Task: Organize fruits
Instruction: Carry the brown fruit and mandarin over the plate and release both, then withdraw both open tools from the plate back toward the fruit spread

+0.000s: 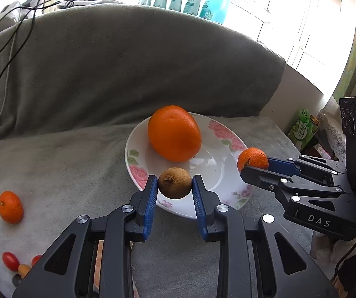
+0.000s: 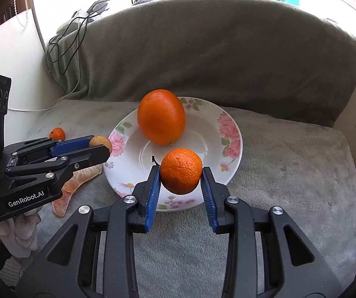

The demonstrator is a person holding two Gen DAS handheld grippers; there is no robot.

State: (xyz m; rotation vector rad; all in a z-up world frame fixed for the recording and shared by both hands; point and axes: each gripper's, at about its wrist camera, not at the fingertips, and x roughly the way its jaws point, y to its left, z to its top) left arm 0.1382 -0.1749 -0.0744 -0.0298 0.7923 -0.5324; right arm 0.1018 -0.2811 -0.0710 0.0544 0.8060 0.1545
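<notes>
A: Tell me what your left tongs (image 1: 175, 186) hold.

B: Your left tongs are closed on a small brown fruit (image 1: 175, 183). The blue pads (image 1: 153, 198) press it from both sides, in the lower centre of the left wrist view. The fruit hangs over the near rim of the flowered plate (image 1: 138, 154).

A: And the right tongs (image 2: 181, 173)?

B: Your right tongs grip a small mandarin (image 2: 181, 170), also between blue pads, at the centre of the right wrist view. It sits over the near part of the plate. In the left wrist view you see the same mandarin at the right edge of the plate.

A: What is already on the plate?

B: One big orange (image 1: 174, 134) lies on it, in the far half, touching the white surface. It is the only fruit resting on the plate.

A: Where are the other fruits?

B: In the left wrist view, a second mandarin (image 1: 10, 207) lies on the grey blanket (image 1: 66, 168) at the left, well apart from the plate. At the lower left corner you see some small tomatoes (image 1: 10, 260), red and orange, partly hidden by your tongs. In the right wrist view, pieces of peeled citrus (image 2: 71, 191) lie on the blanket just beside the left rim of the plate, under your left tongs.

A: And the background?

B: A grey covered backrest (image 1: 128, 62) rises behind the plate, with cables (image 1: 9, 37) hanging over it at the upper left.
</notes>
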